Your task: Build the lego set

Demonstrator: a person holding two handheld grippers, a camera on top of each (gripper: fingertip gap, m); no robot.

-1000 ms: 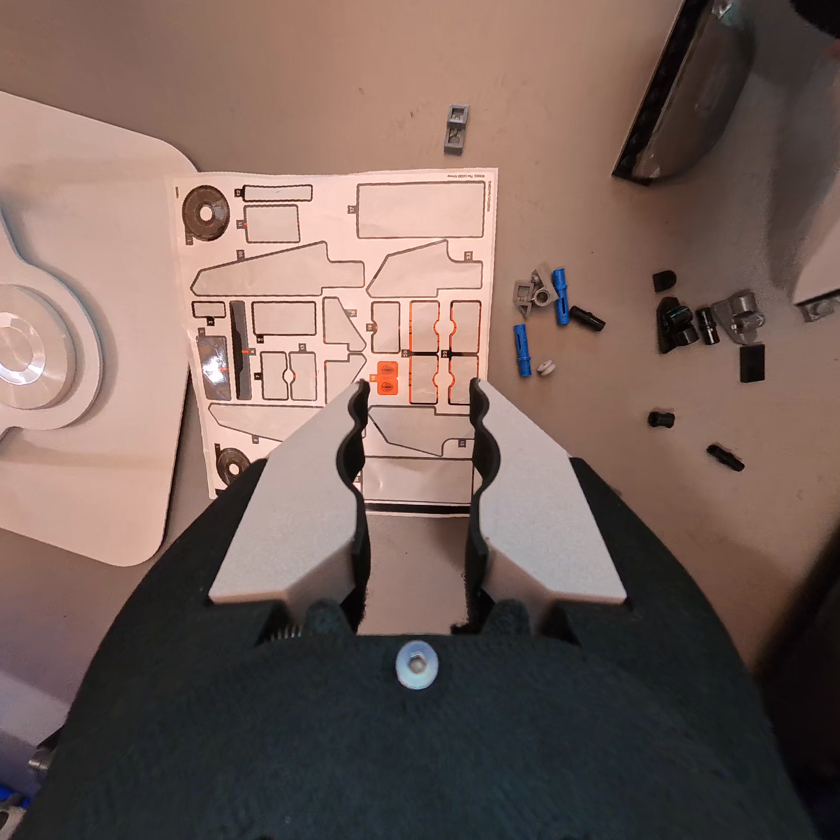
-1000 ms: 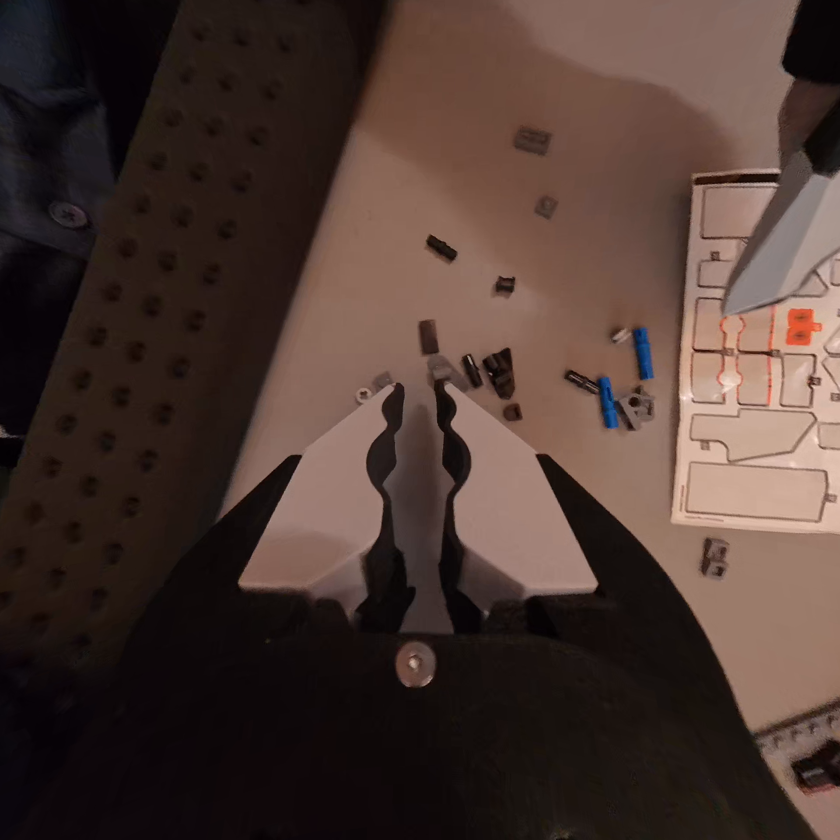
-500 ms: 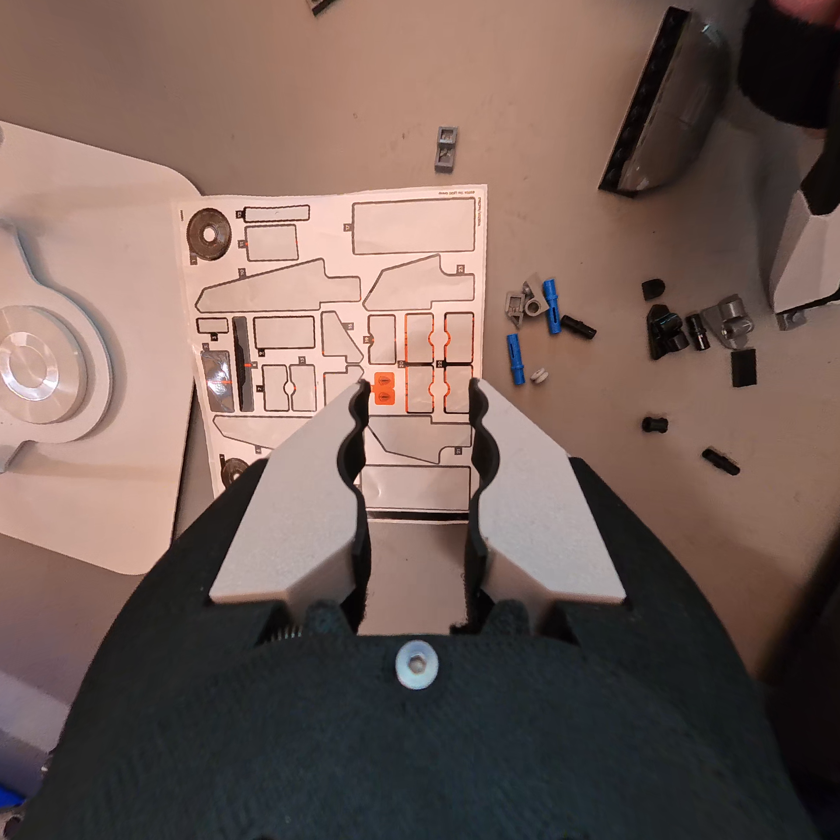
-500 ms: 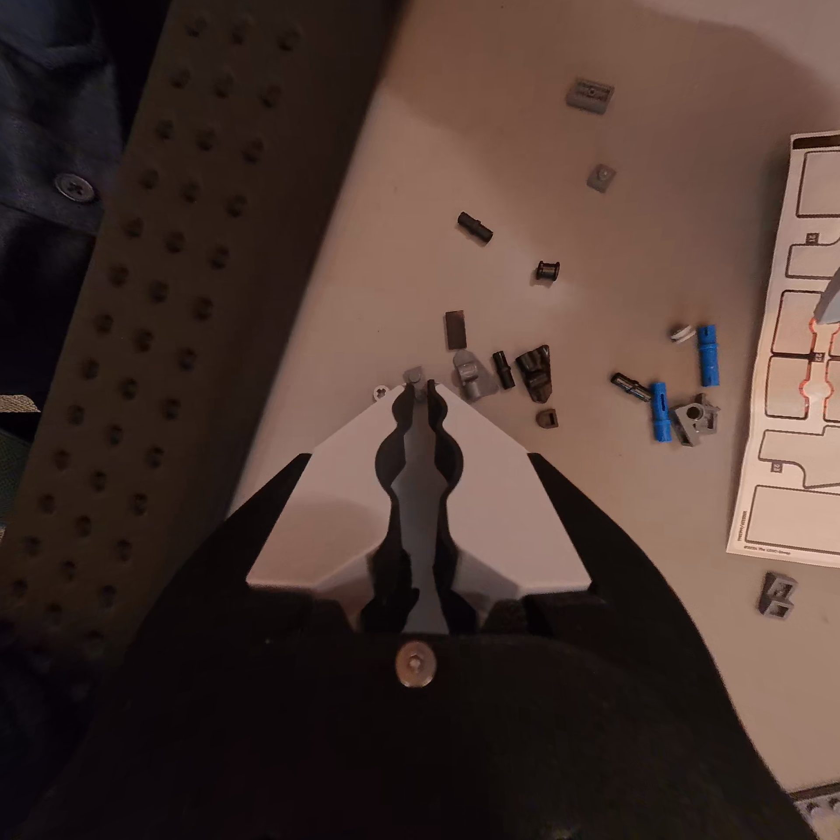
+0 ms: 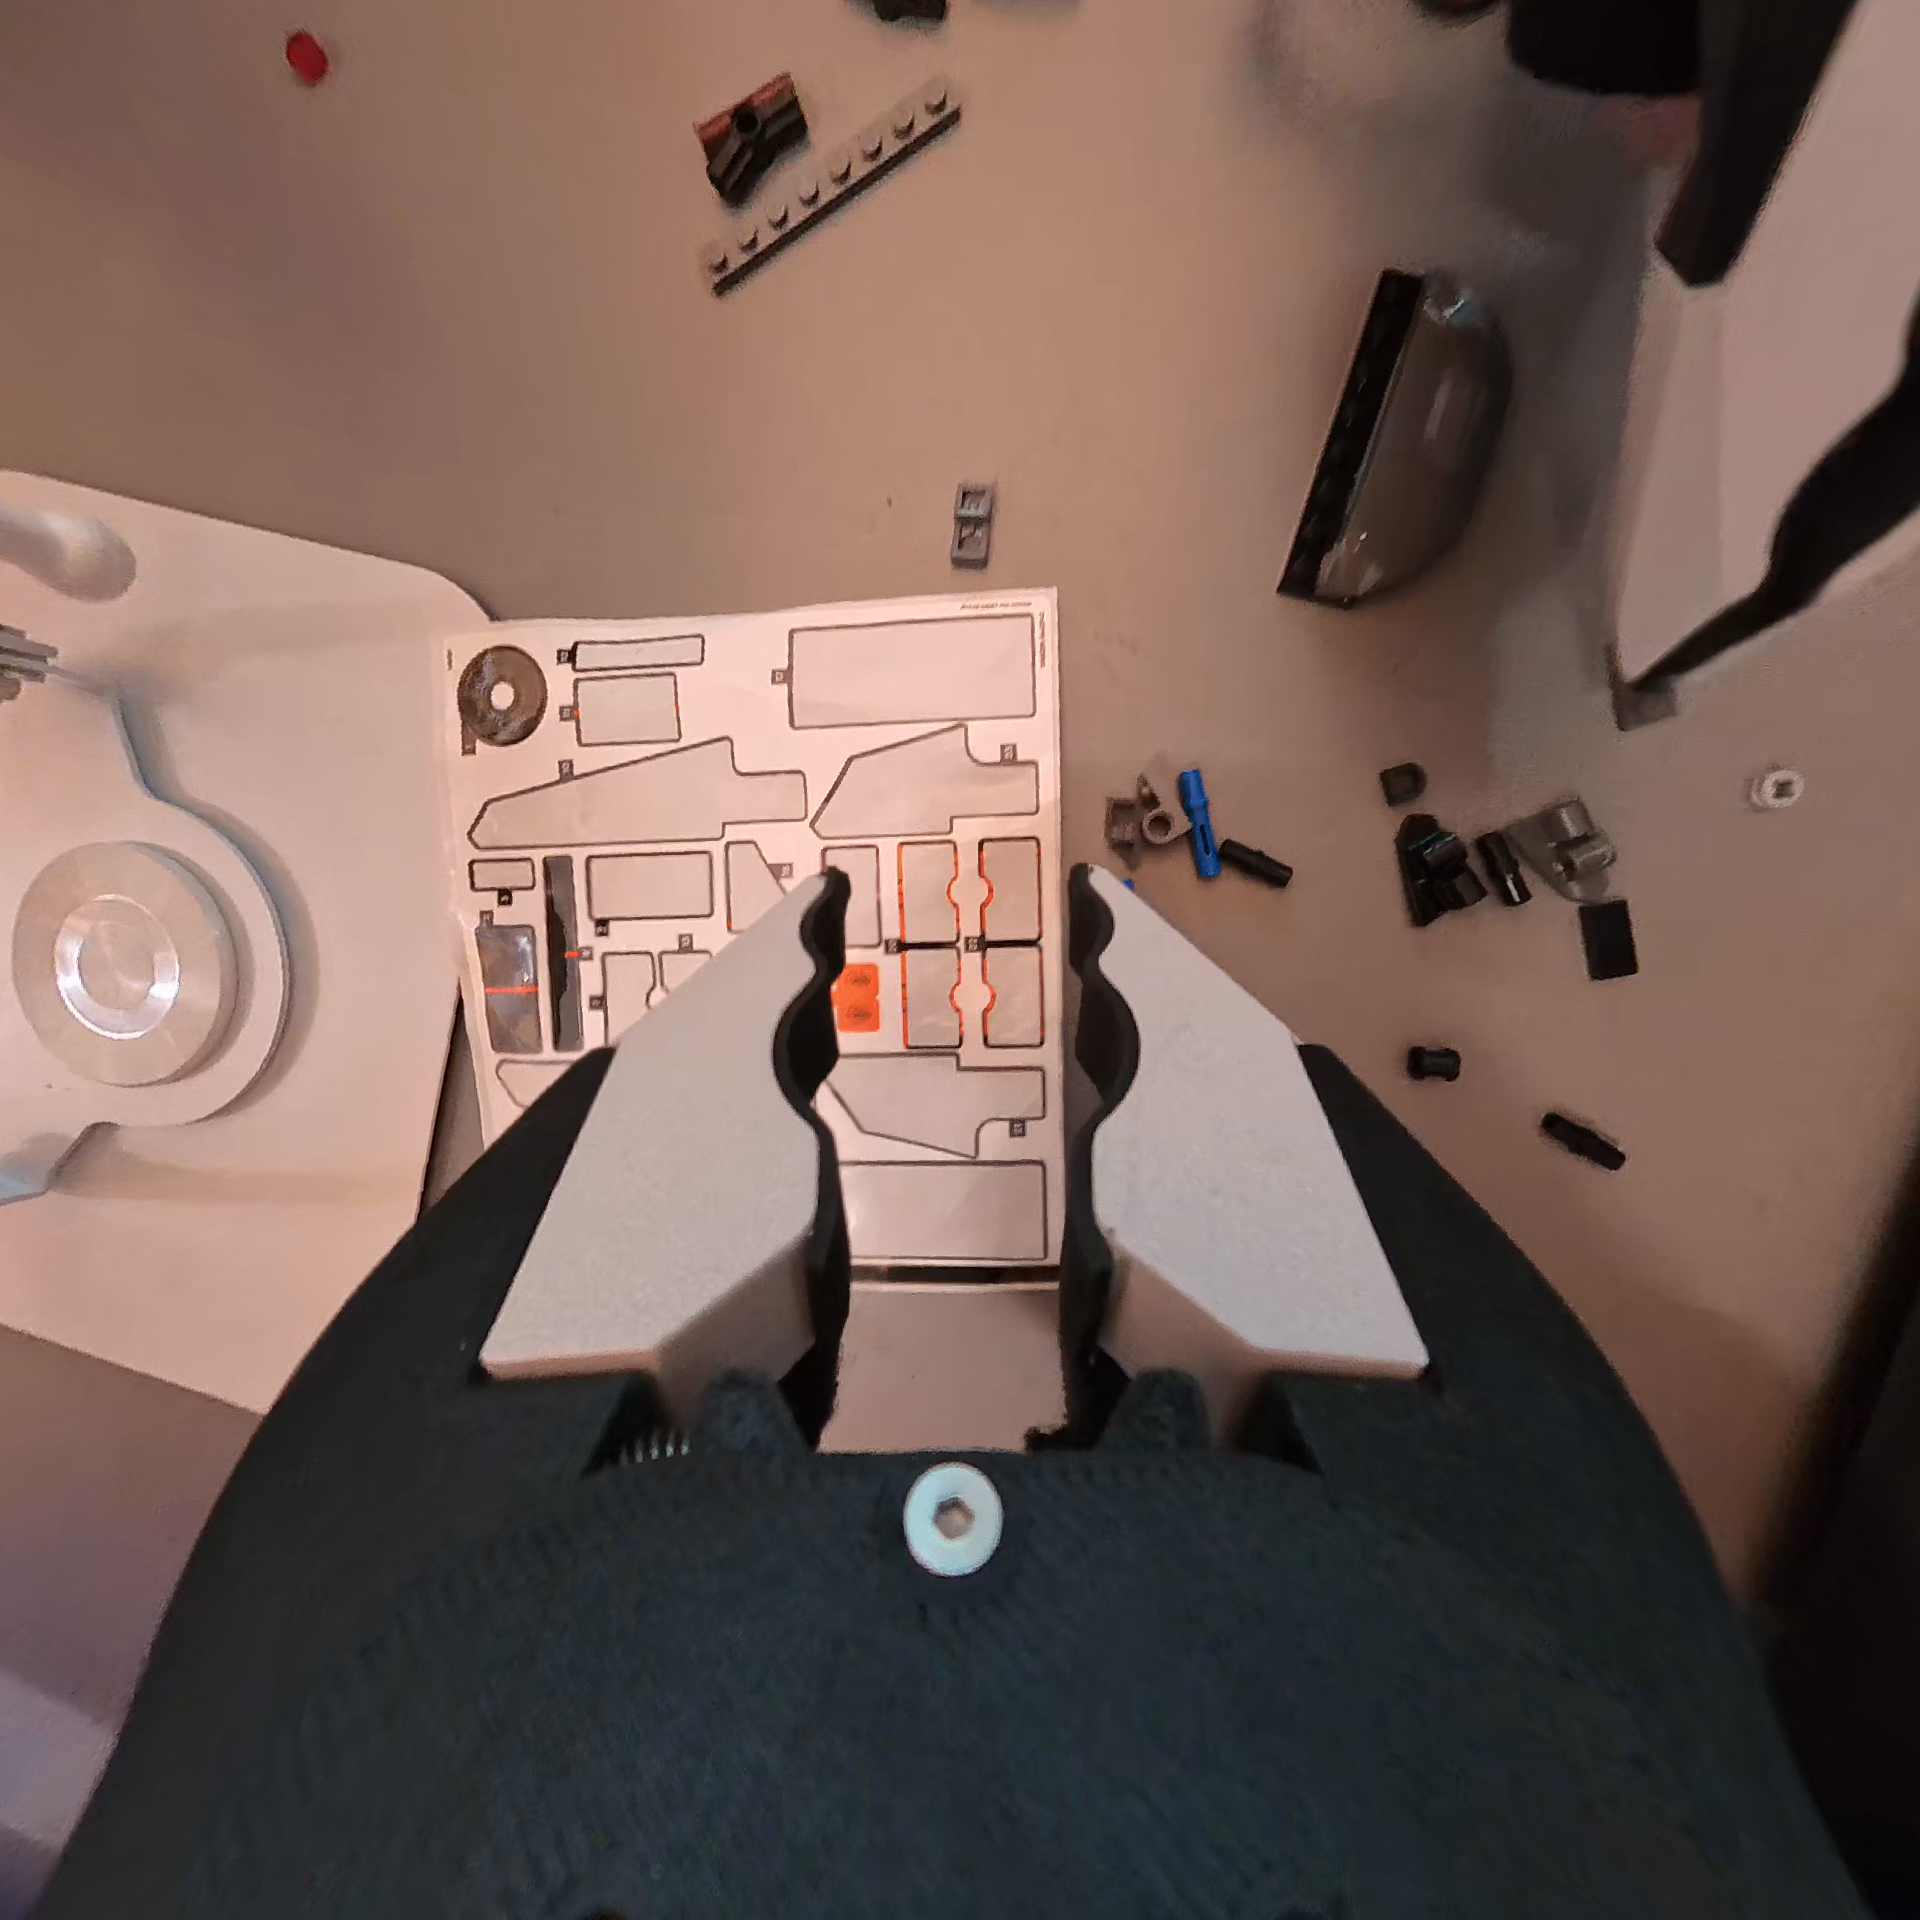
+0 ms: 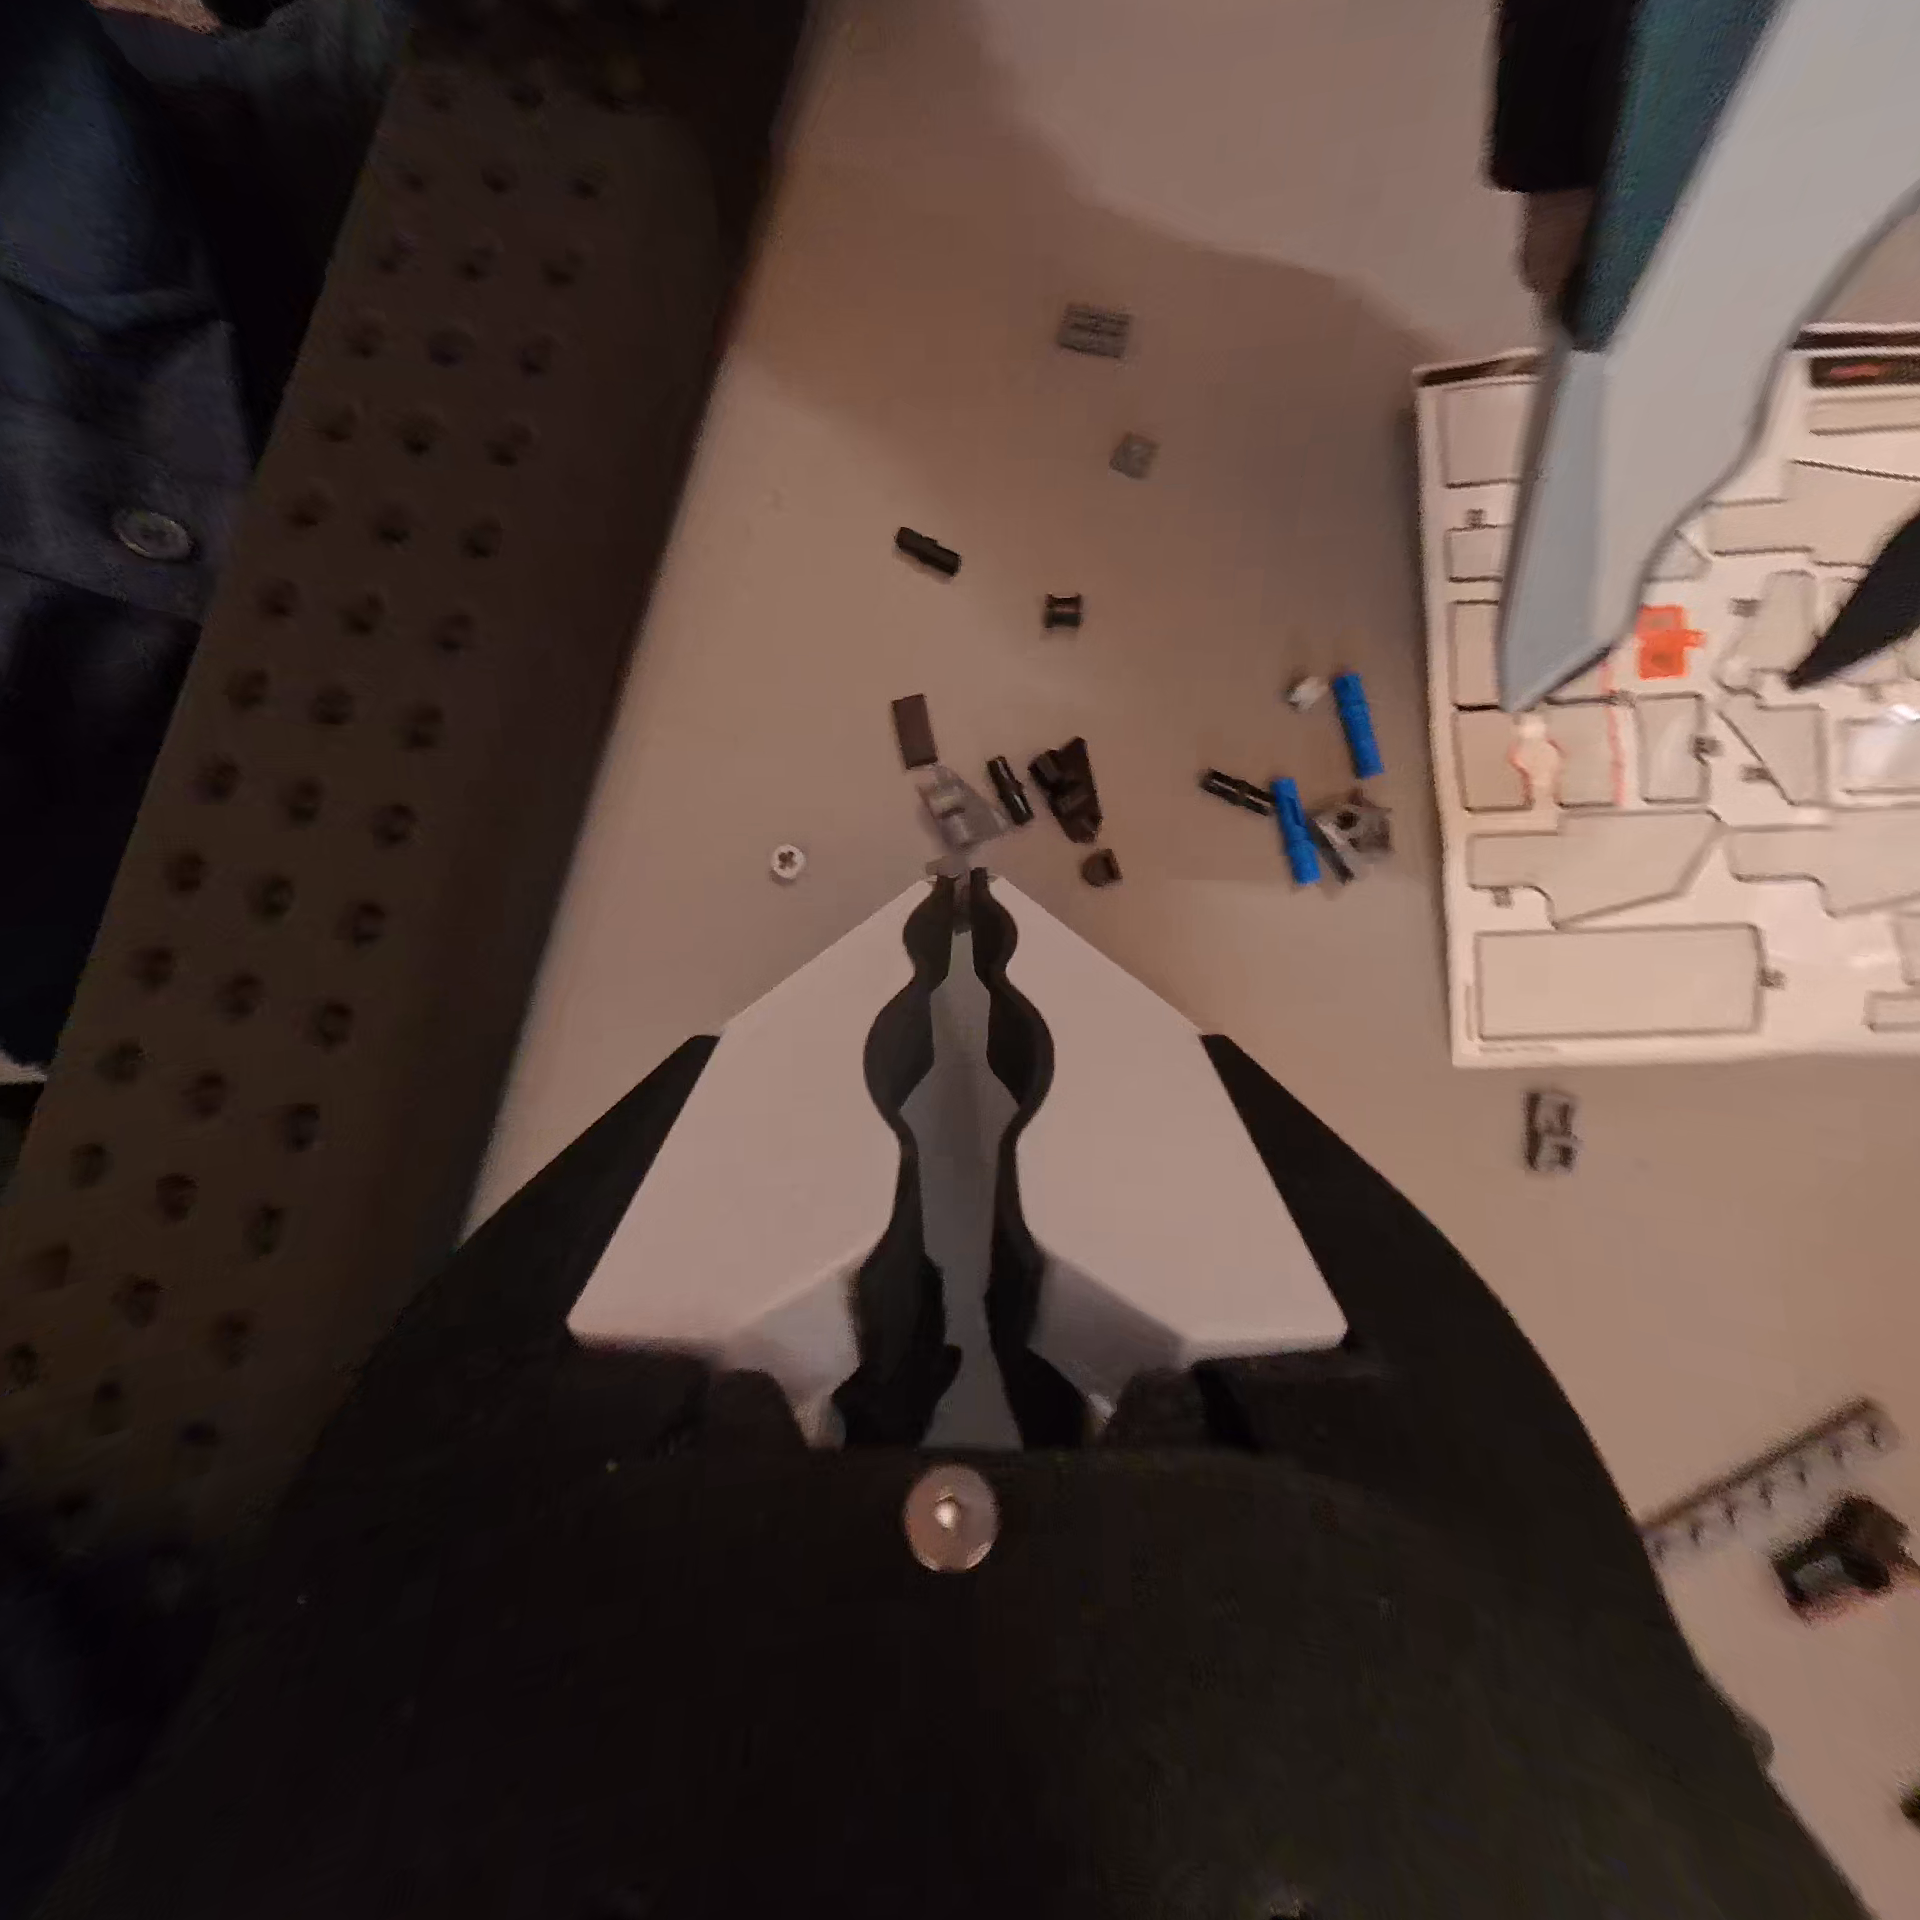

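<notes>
My left gripper is open and empty, held above a white sticker sheet; one of its fingers shows in the right wrist view. My right gripper is shut on a small grey piece at its tips, just short of a cluster of loose parts: a grey connector, black pins and blue pins. In the left wrist view the right gripper hangs at the upper right with the grey piece at its tip.
A white round part lies left of my right tips. A dark perforated board runs along the left. A grey long plate, a black-red part, a dark curved part and a white plate with a metal disc lie around. My left gripper's tips are some 15 cm from the grey long plate. It is also in sight in the right wrist view.
My right gripper closed on the small grey piece that lay beside the white round part and drew it away. My left gripper pulled back from the sheet, still open.
</notes>
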